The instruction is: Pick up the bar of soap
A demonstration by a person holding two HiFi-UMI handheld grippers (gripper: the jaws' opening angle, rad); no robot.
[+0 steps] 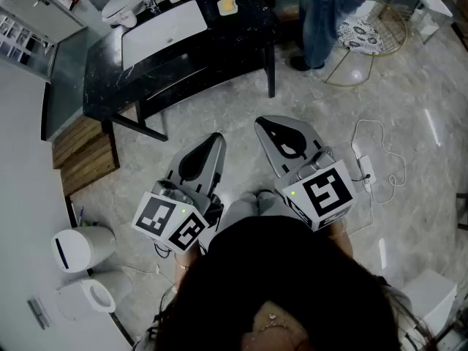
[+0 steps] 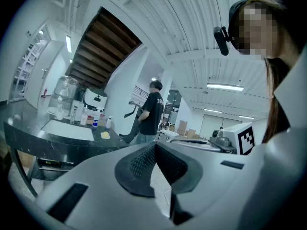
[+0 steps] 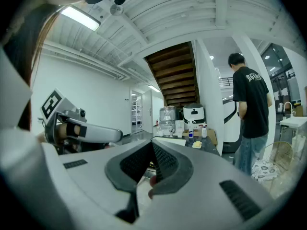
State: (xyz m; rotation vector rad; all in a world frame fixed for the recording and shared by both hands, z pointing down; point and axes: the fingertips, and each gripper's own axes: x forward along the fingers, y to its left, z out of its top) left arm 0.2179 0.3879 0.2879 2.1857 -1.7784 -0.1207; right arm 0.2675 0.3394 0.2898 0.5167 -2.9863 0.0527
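Standing in a wide white hall on a pale marble floor (image 1: 409, 123), the person keeps both claws low, well apart from the work. A black marble table (image 1: 102, 64) with a white basin (image 1: 164, 24) fills the upper left of the head view. The left gripper (image 1: 213, 142) and the right gripper (image 1: 265, 125) have their jaws pressed together on nothing. The yellow bar of soap (image 1: 227, 6) lies at top centre, near the table's corner. It is probably light, hard and slippery, so best pinched across its sides.
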